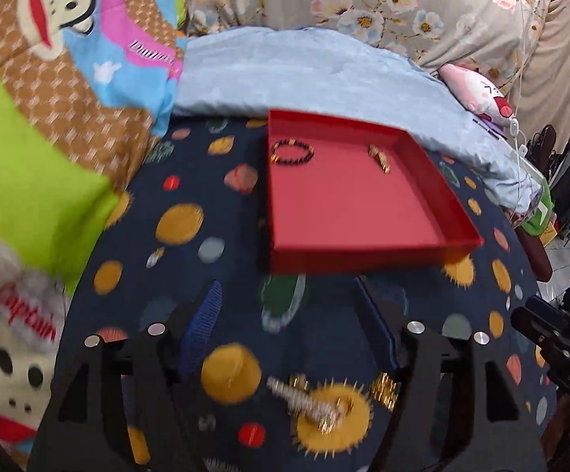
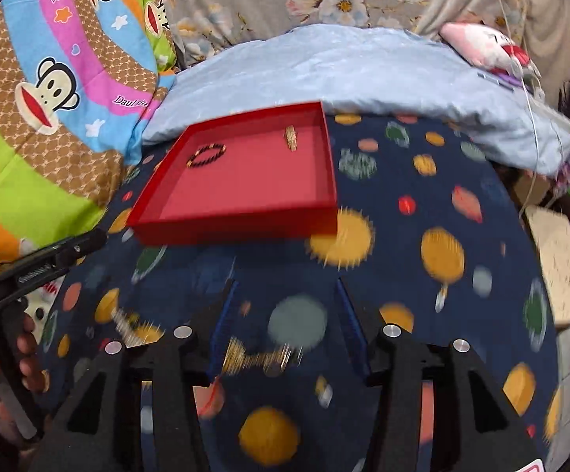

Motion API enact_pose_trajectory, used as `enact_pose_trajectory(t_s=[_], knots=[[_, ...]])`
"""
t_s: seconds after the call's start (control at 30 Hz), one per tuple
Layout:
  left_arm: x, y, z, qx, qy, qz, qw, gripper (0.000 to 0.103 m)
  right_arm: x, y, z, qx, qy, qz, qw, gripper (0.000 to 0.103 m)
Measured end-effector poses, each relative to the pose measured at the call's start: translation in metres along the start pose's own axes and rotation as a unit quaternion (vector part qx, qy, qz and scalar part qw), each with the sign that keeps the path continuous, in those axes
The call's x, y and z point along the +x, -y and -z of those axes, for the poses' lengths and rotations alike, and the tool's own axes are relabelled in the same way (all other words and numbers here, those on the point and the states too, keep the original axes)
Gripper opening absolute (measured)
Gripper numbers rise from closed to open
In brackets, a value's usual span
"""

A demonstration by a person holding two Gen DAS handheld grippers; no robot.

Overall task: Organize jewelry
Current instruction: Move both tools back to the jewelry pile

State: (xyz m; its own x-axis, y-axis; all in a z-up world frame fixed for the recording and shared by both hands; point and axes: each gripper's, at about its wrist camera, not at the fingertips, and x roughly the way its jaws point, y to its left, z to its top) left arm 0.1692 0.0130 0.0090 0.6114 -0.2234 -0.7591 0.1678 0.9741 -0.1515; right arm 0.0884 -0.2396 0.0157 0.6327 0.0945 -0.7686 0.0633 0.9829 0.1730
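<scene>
**Desk:** Red cardboard, shallow and square — is that where the jewelry goes?

**Photographer:** Yes. The shallow red cardboard tray [image 1: 355, 212] lies on a navy bedspread printed with coloured planets [image 1: 190, 275]. Inside it, a dark beaded bracelet with gold spacers [image 1: 292, 152] sits at the far left corner, and a short gold chain piece [image 1: 379, 158] lies well apart toward the far right wall.

**Desk:** And what is left outside?

**Photographer:** A silver-and-gold link bracelet [image 1: 312, 401] lies loose on the bedspread, close under the left gripper [image 1: 288, 314], with a small gold piece [image 1: 383, 389] just beside it. The right wrist view shows another gold link chain [image 2: 257, 356] between the blue-padded fingers [image 2: 222, 330] of the right gripper [image 2: 285, 314].

**Desk:** Are the jaws holding anything?

**Photographer:** No. Both pairs stand wide apart, nothing between the pads. Both views are motion-blurred, so finer detail is unclear.

**Desk:** How would those chains handle?

**Photographer:** Light and limp, I judge; links will sag and may slip from a shallow pinch. Taking hold across the bunched middle, pads pressed slightly into the soft bedding, looks safest. Thin metal could snag the fabric.
</scene>
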Motion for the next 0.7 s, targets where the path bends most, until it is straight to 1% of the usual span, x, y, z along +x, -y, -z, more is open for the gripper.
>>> enact_pose_trajectory(t_s=[0.1, 0.2, 0.33, 0.43, 0.57, 0.67, 0.7], knots=[[-0.008, -0.006, 0.024, -0.006, -0.005, -0.027, 0.9996, 0.066, -0.011, -0.005, 0.027, 0.009, -0.005, -0.003, 1.0, 0.049], [-0.009, -0.014, 0.046, -0.024, -0.023, -0.023, 0.9992, 0.066, -0.018, -0.007, 0.048, 0.019, -0.012, -0.009, 1.0, 0.049], [-0.002, -0.018, 0.067, -0.045, -0.046, -0.018, 0.9978, 0.066, -0.021, -0.008, 0.065, 0.024, -0.017, -0.001, 1.0, 0.049], [0.004, -0.011, 0.075, -0.053, -0.053, -0.008, 0.9972, 0.066, -0.022, -0.007, 0.071, 0.03, -0.018, 0.0, 0.999, 0.049], [0.014, 0.005, 0.076, -0.049, -0.055, -0.011, 0.9972, 0.066, -0.022, -0.008, 0.072, 0.033, -0.019, -0.001, 0.999, 0.05], [0.024, 0.013, 0.075, -0.042, -0.055, -0.024, 0.9973, 0.066, -0.02, -0.007, 0.073, 0.034, -0.02, -0.005, 0.999, 0.05], [0.029, 0.015, 0.075, -0.039, -0.056, -0.037, 0.997, 0.066, -0.019, -0.007, 0.073, 0.035, -0.022, -0.006, 0.999, 0.05]])
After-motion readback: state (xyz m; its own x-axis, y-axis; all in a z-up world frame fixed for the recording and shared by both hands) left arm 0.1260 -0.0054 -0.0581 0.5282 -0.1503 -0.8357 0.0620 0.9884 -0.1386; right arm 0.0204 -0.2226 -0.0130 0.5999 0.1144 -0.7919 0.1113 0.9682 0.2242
